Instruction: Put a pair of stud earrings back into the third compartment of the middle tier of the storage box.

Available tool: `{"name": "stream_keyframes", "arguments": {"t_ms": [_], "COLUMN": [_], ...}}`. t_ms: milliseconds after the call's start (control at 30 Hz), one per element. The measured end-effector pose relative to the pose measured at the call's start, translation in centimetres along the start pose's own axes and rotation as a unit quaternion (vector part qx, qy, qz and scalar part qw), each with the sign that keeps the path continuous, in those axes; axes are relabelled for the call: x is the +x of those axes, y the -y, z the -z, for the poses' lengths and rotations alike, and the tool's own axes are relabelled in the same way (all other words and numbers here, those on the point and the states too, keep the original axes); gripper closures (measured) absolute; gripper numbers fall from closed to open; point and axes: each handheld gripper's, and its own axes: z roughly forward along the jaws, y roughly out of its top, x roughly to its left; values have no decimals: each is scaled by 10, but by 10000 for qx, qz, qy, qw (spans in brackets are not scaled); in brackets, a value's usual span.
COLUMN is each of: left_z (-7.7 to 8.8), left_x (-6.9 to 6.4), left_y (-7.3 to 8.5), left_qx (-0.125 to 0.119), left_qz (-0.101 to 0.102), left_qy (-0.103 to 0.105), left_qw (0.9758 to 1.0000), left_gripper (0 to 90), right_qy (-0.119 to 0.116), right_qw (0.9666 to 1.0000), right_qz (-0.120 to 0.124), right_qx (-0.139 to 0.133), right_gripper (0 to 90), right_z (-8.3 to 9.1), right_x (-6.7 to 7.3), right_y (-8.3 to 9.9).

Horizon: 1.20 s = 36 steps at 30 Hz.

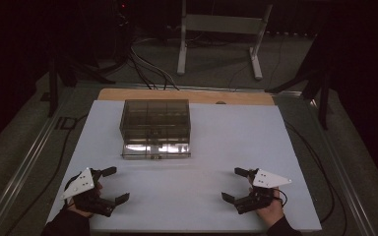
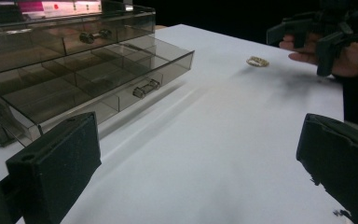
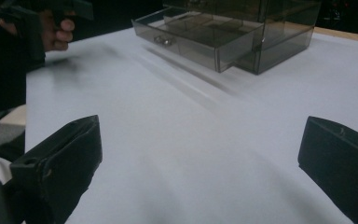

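A smoky see-through drawer box point(image 1: 155, 115) stands at the middle back of the white board point(image 1: 202, 206). Its bottom drawer point(image 1: 156, 150) is pulled out, and its divided compartments look empty point(image 2: 98, 79) point(image 3: 200, 35). My left gripper point(image 1: 119, 184) rests near the front left of the board, jaws wide open with nothing between them point(image 2: 196, 135). My right gripper point(image 1: 231, 184) lies at the front right, also wide open and holding nothing point(image 3: 200, 135). A small pale ring point(image 2: 258, 61) lies on the board close to the right hand point(image 2: 349, 56).
The board lies on a wooden table point(image 1: 187, 95) with its edge showing behind the box. A metal frame point(image 1: 221, 34) and cables point(image 1: 147, 69) are on the dark floor beyond. Bare white surface stretches between the grippers and the drawer.
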Motion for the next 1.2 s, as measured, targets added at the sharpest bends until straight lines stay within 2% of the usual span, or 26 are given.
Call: {"name": "stream_keyframes", "arguments": {"t_ms": [133,267,367,500,633,700,933,1200], "left_z": [-2,-2,-3,-4,-6,-5,-7,-7], "left_x": [-3,-2,-3,-6,-7,-7,-6,-6], "left_y": [0,0,1,2,4,3,4,4], "left_qx": [115,114,146,214,273,227,215,217], "left_qz": [-131,-91,-62,-153,-145,-136,-93,-87], "left_qy": [-11,-6,-42,-36,-22,-4,17,31], "left_qw": [9998,9999,9999,9996,9995,9996,9997,9997], "left_gripper": [6,6,6,6,6,6,6,6], "right_qy": [39,-2,-40,-89,-143,-164,-348,-466], "right_qw": [10000,9999,9997,9996,9993,9992,9987,9987], "right_qz": [32,-63,-26,-50,-83,-68,62,119], "right_qx": [48,143,220,271,336,352,356,142], "right_gripper": [0,0,0,0,0,0,0,0], "right_z": [-3,-6,-8,-9,-10,-10,-10,-5], "right_x": [0,-2,-1,-1,0,1,9,14], "right_y": [1,4,4,4,4,3,-6,-21]}}
